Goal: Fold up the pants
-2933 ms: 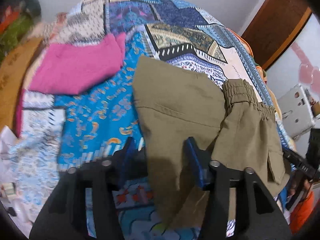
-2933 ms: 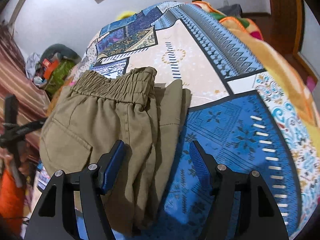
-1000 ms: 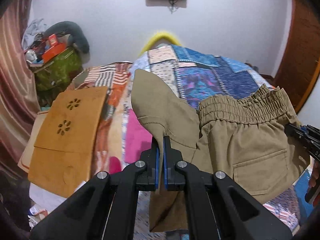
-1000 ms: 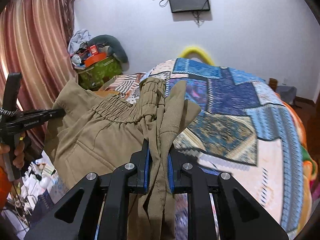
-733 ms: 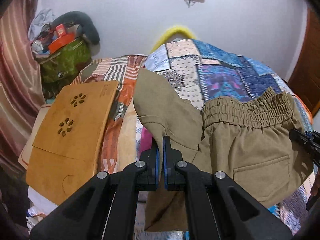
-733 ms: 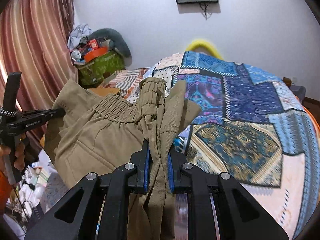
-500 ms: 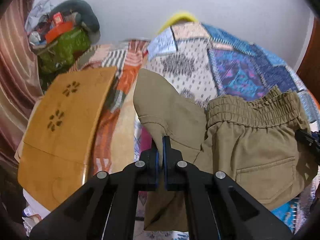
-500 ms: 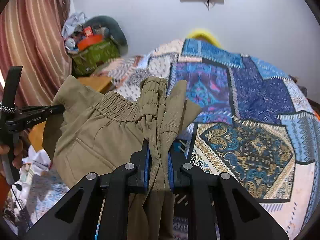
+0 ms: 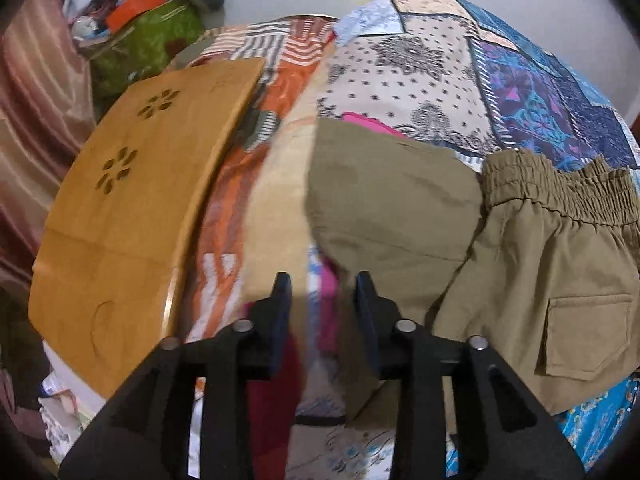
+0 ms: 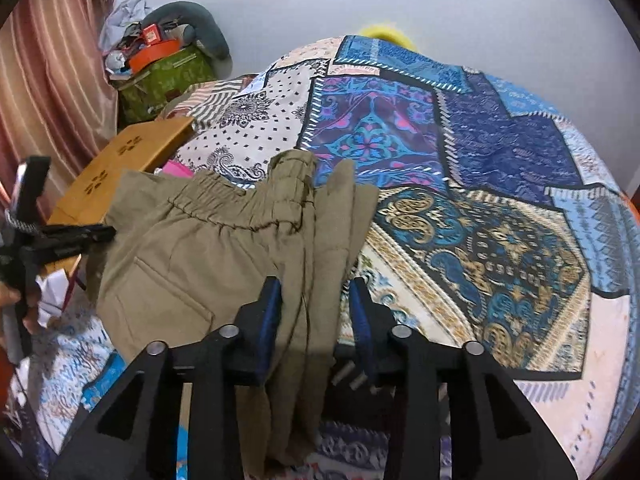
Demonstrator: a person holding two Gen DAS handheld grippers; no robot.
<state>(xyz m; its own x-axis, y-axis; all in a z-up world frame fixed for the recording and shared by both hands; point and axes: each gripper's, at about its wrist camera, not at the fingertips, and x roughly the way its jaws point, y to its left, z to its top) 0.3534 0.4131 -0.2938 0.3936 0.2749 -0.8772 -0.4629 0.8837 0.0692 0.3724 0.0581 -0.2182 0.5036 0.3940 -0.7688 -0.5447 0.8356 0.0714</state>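
I'm working in a home bedroom. A bed (image 10: 500, 208) under a patchwork bedspread of blue, cream and purple panels fills most of what I see. Beside the bed, at its left edge, lies a wooden lap table (image 9: 132, 208) with flower-shaped cutouts. Beyond that edge of the bed, against the white wall (image 10: 460, 8), a green bag (image 10: 160, 80) is heaped with household clutter, and striped pinkish curtains (image 10: 48, 80) hang next to it. A pink garment (image 9: 368, 124) lies on the bed.
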